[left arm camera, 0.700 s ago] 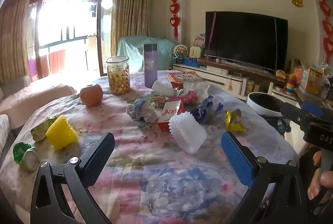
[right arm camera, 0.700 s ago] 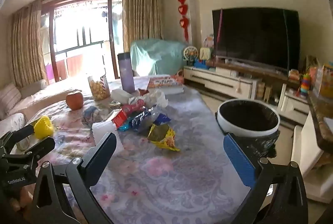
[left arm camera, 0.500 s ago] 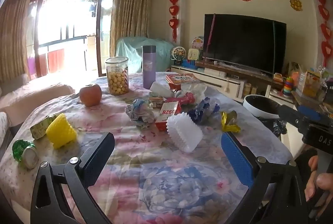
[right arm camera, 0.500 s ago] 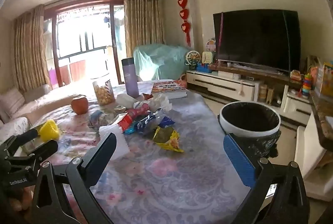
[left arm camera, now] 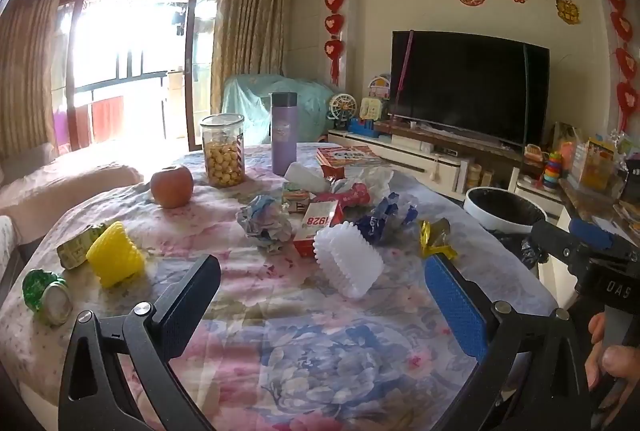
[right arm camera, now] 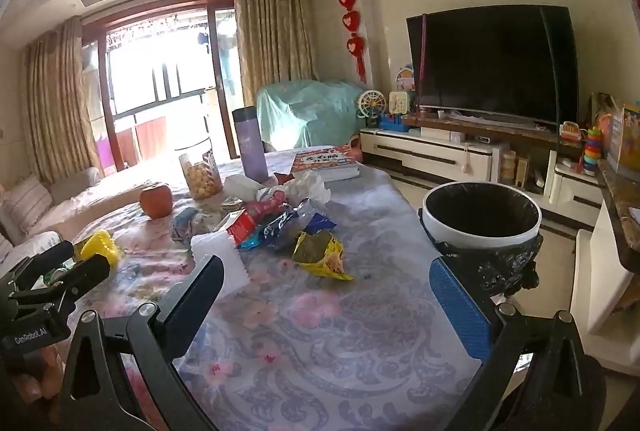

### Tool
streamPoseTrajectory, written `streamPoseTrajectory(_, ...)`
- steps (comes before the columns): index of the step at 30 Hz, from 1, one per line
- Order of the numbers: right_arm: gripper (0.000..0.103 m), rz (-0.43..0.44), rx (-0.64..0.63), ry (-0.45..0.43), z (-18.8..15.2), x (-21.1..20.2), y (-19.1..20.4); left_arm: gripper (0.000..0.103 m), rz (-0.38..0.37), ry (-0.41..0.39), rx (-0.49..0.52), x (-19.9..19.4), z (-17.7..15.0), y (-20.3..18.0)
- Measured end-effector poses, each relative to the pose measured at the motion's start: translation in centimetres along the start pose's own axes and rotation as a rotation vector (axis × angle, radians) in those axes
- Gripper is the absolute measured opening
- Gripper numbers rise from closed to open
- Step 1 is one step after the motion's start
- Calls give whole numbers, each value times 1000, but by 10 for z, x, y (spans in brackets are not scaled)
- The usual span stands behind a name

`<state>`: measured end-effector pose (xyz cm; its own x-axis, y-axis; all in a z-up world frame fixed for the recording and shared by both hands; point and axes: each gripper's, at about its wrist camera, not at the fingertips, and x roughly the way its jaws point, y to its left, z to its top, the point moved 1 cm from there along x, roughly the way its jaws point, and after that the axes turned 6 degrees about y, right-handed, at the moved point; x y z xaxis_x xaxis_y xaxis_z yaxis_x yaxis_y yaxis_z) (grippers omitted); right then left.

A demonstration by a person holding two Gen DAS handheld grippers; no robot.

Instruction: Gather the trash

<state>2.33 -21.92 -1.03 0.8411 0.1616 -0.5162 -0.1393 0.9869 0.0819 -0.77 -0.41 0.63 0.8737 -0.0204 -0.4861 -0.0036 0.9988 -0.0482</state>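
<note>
- Left wrist view: the left gripper (left arm camera: 320,291) hangs with its jaws spread wide and nothing between them, above the near part of the flowered tablecloth (left arm camera: 304,359).
- Trash lies mid-table: a white ridged cup (left arm camera: 347,258), a crumpled paper ball (left arm camera: 264,225), a red carton (left arm camera: 318,225), blue wrappers (left arm camera: 384,219) and a yellow wrapper (left arm camera: 434,237).
- Right wrist view: the right gripper (right arm camera: 326,295) is equally wide and empty; the bin (right arm camera: 482,221) stands right of the table.

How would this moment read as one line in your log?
left gripper: open, empty | right gripper: open, empty | wrappers: on table | bin: beside table
</note>
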Motion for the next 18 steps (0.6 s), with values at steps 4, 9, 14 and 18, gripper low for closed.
streamPoseTrajectory(4, 103, 3, 3, -2, -1, 1, -1, 102, -1, 0, 0, 1, 0, 0)
streamPoseTrajectory(9, 103, 10, 5, 3, -1, 1, -2, 102, 1, -1, 0, 1, -1, -1)
streamPoseTrajectory(14, 103, 13, 4, 1, -2, 0, 0, 102, 0, -1, 1, 1, -1, 0)
streamPoseTrajectory(18, 103, 14, 0, 0, -2, 1, 1, 102, -2, -1, -1, 2, -2, 0)
